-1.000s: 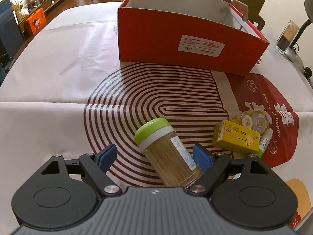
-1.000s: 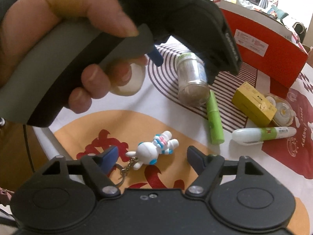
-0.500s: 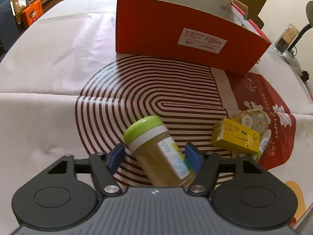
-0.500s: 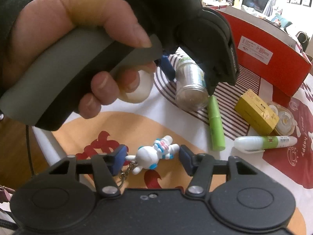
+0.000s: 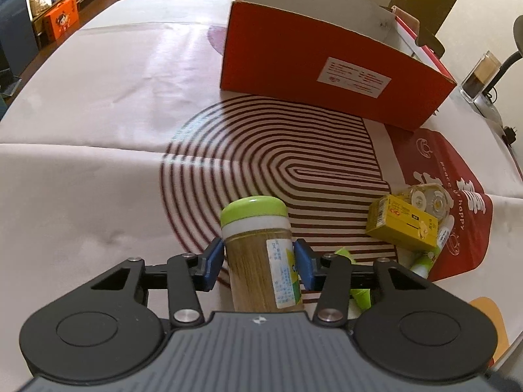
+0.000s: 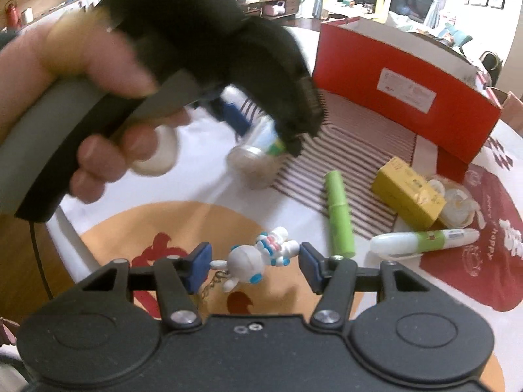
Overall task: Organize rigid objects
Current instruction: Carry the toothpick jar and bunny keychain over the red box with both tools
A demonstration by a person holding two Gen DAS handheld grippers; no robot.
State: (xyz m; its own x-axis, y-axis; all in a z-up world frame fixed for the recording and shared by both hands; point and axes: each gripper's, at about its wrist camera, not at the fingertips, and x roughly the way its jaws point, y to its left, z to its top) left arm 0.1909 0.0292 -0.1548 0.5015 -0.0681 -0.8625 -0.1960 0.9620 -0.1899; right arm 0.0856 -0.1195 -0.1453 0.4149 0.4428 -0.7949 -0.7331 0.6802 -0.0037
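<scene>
My left gripper (image 5: 260, 263) is shut on a green-lidded toothpick jar (image 5: 258, 254) and holds it lifted off the table; the jar also shows blurred in the right wrist view (image 6: 258, 160). The open red cardboard box (image 5: 327, 72) stands ahead of it. My right gripper (image 6: 251, 266) is open, its blue pads on either side of a small white astronaut keychain (image 6: 258, 259) lying on the cloth, apart from it.
On the patterned tablecloth lie a yellow box (image 6: 408, 192), a green tube (image 6: 340, 219), a white-and-green pen (image 6: 425, 240) and a clear tape dispenser (image 6: 457, 202). A glass and a lamp base (image 5: 487, 75) stand at the far right. The table edge is near.
My left gripper closed on the jar and raised it, turning it upright in view. My right gripper narrowed and moved in around the astronaut keychain.
</scene>
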